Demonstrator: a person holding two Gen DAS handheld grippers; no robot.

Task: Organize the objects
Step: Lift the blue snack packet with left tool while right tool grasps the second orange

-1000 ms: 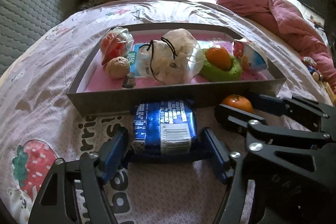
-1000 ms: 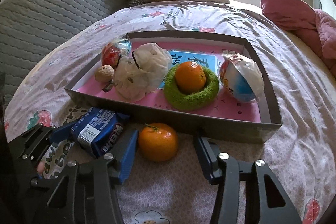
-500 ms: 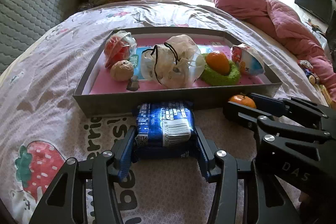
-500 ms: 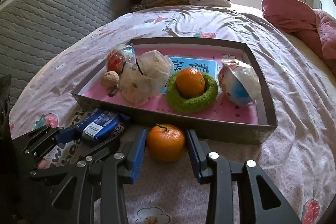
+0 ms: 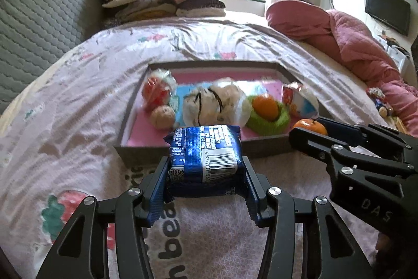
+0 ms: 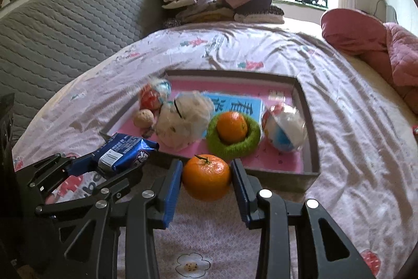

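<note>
Two tongs each grip something above the bedsheet [image 6: 352, 122]. Left gripper [image 5: 203, 174] clamps a blue snack packet [image 5: 205, 156] between its pads; right gripper [image 6: 206, 174] squeezes an orange [image 6: 206, 175]. Both items hang at the six o'clock side of the tray [image 6: 311, 122], whose green ring [image 6: 235, 145] cradles another orange [image 6: 232, 127] at three o'clock from a white bag [image 6: 183, 119].

Both grippers closed; blue packet [image 5: 205, 156] and orange [image 6: 206, 177] now lifted off the bedsheet [image 6: 352, 161].
</note>
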